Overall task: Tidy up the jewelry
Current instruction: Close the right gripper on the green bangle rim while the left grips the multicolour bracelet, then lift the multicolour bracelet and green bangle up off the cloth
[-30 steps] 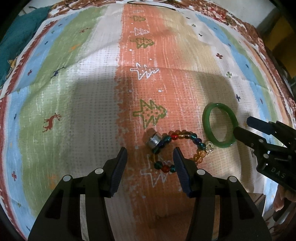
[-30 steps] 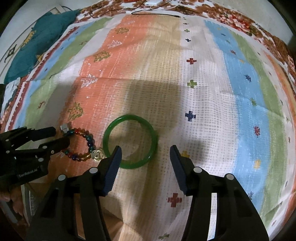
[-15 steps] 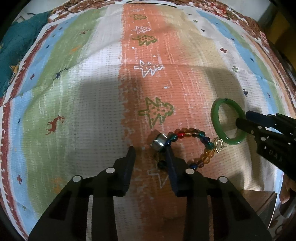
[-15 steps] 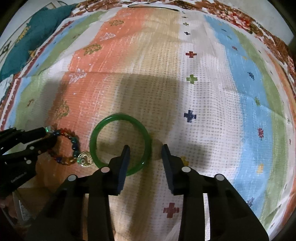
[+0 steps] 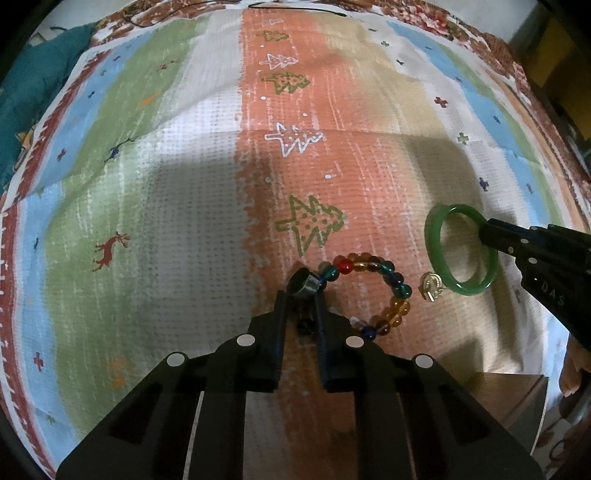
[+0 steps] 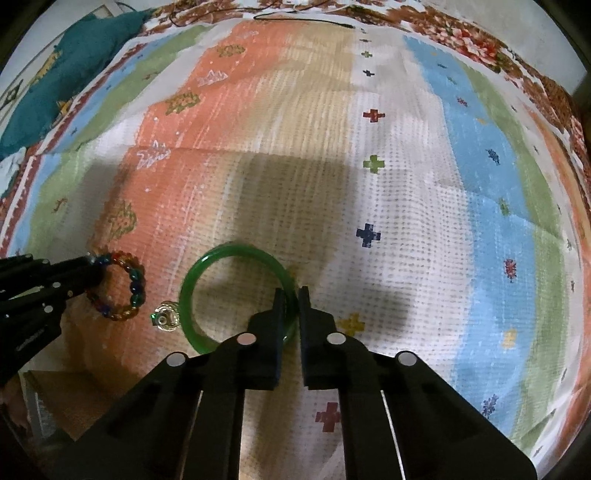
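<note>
A multicoloured bead bracelet (image 5: pixel 373 291) with a silver charm (image 5: pixel 303 283) lies on the striped cloth (image 5: pixel 184 206). My left gripper (image 5: pixel 301 297) is shut on the bracelet's near side, just behind the charm. A green jade bangle (image 6: pixel 221 291) lies to its right. My right gripper (image 6: pixel 291 295) is shut on the bangle's right rim. A small gold ring (image 5: pixel 431 286) lies between bracelet and bangle; it also shows in the right wrist view (image 6: pixel 165 318). The bracelet (image 6: pixel 122 288) and the left gripper (image 6: pixel 86 275) show at the left of the right wrist view.
A brown box (image 5: pixel 517 402) sits at the near edge between the grippers; it also shows in the right wrist view (image 6: pixel 62 398). A teal cloth (image 6: pixel 66 74) lies at the far left. A dark cord (image 6: pixel 299 16) runs along the far edge.
Both grippers have gone from wide open to shut: the left has closed on the bead bracelet, the right on the green bangle's rim. Both moved slightly forward.
</note>
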The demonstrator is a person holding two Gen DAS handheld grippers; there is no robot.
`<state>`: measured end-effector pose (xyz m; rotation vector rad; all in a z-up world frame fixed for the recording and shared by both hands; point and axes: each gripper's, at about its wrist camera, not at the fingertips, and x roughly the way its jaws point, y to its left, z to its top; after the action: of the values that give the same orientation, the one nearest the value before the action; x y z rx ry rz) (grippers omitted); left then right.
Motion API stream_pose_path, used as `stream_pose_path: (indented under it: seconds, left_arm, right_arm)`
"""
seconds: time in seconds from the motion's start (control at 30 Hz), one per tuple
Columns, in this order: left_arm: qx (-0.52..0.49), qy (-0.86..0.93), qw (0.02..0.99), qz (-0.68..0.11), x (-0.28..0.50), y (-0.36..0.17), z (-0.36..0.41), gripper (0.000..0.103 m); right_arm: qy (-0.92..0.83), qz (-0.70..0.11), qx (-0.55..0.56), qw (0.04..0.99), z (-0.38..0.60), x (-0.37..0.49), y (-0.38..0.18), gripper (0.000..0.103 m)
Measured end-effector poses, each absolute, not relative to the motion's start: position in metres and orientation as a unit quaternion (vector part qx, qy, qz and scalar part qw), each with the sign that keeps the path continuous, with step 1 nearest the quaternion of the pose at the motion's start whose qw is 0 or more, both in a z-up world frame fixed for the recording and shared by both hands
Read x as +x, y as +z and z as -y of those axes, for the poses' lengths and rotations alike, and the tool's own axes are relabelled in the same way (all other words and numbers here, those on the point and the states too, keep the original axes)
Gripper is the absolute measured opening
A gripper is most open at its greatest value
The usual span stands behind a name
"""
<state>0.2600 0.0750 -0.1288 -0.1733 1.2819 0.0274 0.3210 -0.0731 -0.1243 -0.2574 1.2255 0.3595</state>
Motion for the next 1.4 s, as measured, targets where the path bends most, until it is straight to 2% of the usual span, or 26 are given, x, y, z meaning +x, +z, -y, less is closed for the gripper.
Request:
stream_pose_path:
  seconds: [0.3, 0.33, 0.87, 1.03, 1.23, 1.4]
  left_arm:
    - [-0.098, 0.004, 0.815, -0.571, 0.252, -0.1, -0.078, 0.008]
    - [-0.1, 0.004, 0.816, -0.569, 0.252, -0.098, -0.078, 0.0]
    - [-0.105, 0.003, 0.815, -0.569, 0.25, -0.096, -0.075, 0.0]
    - [-0.108, 0.004, 0.811, -0.575, 0.252, -0.101, -0.076, 0.002]
    - [-0.111, 0.004, 0.804, -0.584, 0.254, -0.109, -0.076, 0.014]
    - [-0.105, 0.002, 0.802, -0.589, 0.255, -0.115, -0.073, 0.017]
  right_arm:
    - [0.176, -0.557, -0.122, 0.803, 0.07, 0.312, -0.108, 0.008]
    - [0.177, -0.555, -0.122, 0.803, 0.07, 0.311, -0.107, 0.008]
    - [0.186, -0.547, -0.121, 0.807, 0.07, 0.298, -0.095, 0.008]
    - [0.187, -0.549, -0.123, 0.805, 0.068, 0.298, -0.096, 0.009]
    - [0.188, -0.551, -0.124, 0.804, 0.067, 0.299, -0.097, 0.009]
    - [0.189, -0.552, -0.123, 0.803, 0.067, 0.3, -0.098, 0.009]
